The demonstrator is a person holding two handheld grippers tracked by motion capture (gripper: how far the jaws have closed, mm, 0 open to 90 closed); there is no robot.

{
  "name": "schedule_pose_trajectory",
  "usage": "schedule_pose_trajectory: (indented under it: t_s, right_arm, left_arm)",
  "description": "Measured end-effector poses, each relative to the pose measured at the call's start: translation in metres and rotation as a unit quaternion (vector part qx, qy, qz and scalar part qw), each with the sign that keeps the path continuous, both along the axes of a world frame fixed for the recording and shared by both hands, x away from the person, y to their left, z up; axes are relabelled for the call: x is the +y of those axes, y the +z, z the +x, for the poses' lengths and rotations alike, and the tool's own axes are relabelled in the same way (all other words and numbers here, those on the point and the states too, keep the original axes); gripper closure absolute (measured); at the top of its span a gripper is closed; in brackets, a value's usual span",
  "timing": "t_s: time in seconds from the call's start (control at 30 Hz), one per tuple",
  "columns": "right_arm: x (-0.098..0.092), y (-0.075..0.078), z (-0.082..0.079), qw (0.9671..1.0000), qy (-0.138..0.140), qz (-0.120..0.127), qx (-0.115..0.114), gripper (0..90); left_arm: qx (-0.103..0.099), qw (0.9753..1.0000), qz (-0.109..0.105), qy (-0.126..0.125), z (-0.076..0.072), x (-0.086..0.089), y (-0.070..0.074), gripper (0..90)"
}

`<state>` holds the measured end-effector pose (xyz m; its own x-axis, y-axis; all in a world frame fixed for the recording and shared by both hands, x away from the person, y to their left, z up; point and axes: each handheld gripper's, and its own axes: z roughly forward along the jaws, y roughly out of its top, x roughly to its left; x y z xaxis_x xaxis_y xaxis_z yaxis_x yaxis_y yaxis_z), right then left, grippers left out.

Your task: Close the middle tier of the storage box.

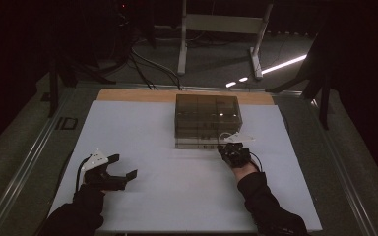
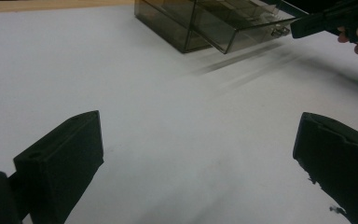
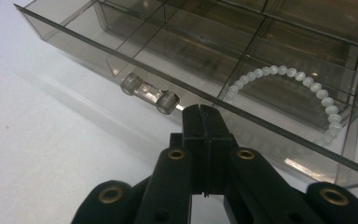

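A smoked clear plastic drawer box (image 1: 206,118) stands at the far middle of the white sheet (image 1: 177,182). Its bottom drawer (image 3: 121,42) is pulled partly out and split into compartments. A bracelet of white beads (image 3: 298,77) lies in the right compartment. My right gripper (image 3: 201,112) is shut, its tips against the drawer's front wall just right of the clear handle (image 3: 150,93), with nothing seen between them. From above, the right gripper (image 1: 225,146) sits at the box's front right. My left gripper (image 1: 123,166) rests open over the sheet at the near left, its jaws wide apart (image 2: 200,130).
The sheet lies on a wooden tabletop (image 1: 128,95) whose far edge shows behind the box. Metal rails (image 1: 24,167) run along both sides. A white frame stand (image 1: 221,29) and cables (image 1: 147,64) are on the floor beyond.
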<state>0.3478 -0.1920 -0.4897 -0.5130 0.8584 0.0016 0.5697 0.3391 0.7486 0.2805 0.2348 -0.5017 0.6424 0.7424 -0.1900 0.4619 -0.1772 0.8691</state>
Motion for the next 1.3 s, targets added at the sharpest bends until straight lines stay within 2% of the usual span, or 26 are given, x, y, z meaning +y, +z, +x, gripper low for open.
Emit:
schedule_pose_trajectory:
  t_s: [1.3]
  right_arm:
    - [0.001,0.001,0.011,1.0000,-0.007,0.000,0.000,90.0]
  left_arm:
    - [0.000,1.0000,-0.002,-0.001,0.000,0.000,0.000,3.2]
